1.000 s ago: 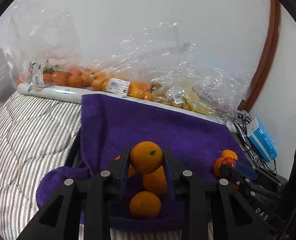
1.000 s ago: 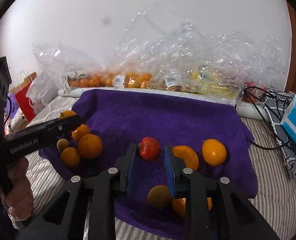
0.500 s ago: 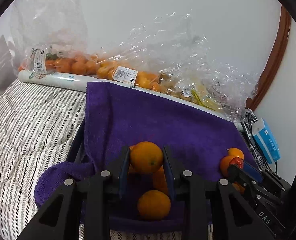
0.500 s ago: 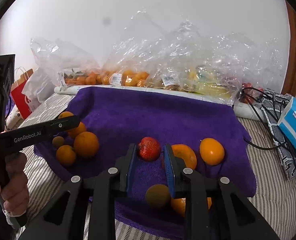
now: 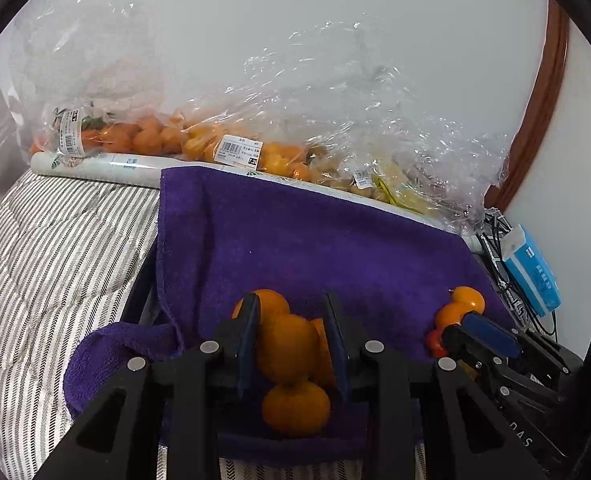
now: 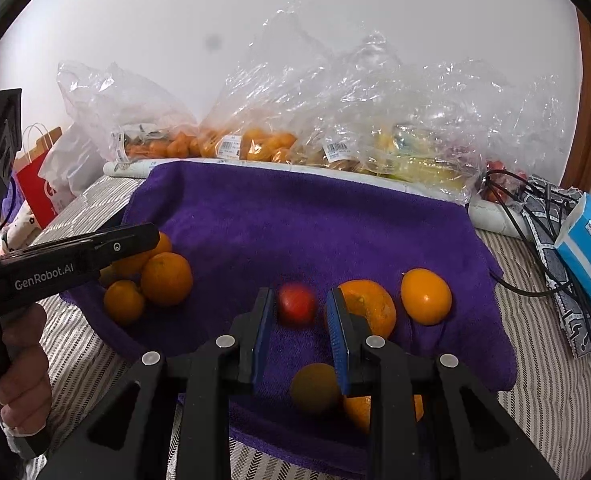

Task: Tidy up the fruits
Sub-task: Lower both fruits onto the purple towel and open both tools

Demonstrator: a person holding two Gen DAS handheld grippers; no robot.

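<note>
Left tool [image 5: 291, 322]: closed on an orange [image 5: 287, 346], pads pressing both its sides, above the near left corner of the purple towel [image 5: 335, 240].
Right tool [image 6: 299, 312]: jaws opening; a blurred red fruit [image 6: 296, 304] sits between the pads, apart from them.
Purple towel: spread on a striped bed [image 5: 55, 240].
Left group: oranges [image 6: 166, 278] on the towel's left edge, under the left tool.
Right group: two oranges [image 6: 425, 296] on the towel just right of the red fruit.
Bags: plastic fruit bags [image 6: 335, 120] behind the towel's far edge.
</note>
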